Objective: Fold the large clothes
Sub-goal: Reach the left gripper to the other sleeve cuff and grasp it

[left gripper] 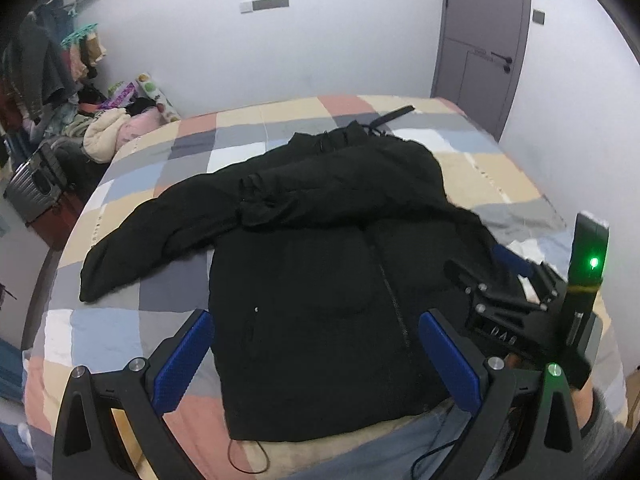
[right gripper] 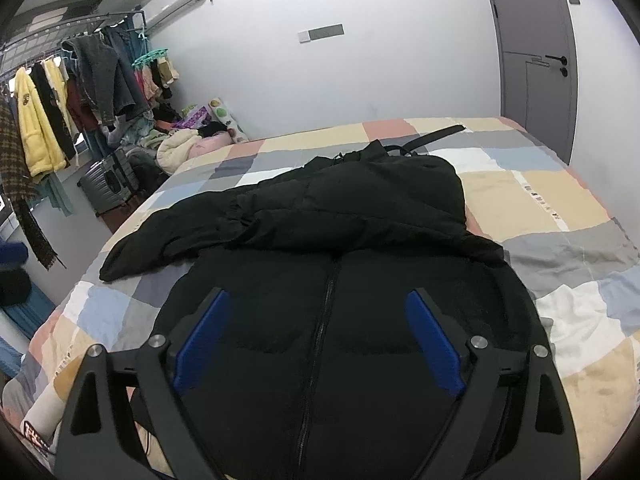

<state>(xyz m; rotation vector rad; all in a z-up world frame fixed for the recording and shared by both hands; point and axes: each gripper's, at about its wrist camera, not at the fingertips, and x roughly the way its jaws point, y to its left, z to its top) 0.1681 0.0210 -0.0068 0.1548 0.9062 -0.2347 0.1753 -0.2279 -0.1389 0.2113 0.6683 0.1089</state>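
A large black zip-front jacket (left gripper: 320, 264) lies front up on the patchwork bed (left gripper: 120, 332). Its left sleeve (left gripper: 132, 248) stretches out to the left. The right sleeve is folded across the chest. My left gripper (left gripper: 316, 320) is open and empty, held above the jacket's lower hem. My right gripper (right gripper: 318, 304) is open and empty above the jacket (right gripper: 340, 240) near its zip. The right gripper also shows in the left wrist view (left gripper: 516, 276), at the jacket's right side.
A black strap (left gripper: 390, 116) lies on the bed beyond the collar. A clothes rack (right gripper: 60, 92) with hanging garments, a grey suitcase (right gripper: 108, 184) and piled laundry stand left of the bed. A grey door (right gripper: 536, 60) is at the back right. A thin cable (left gripper: 248, 456) lies by the hem.
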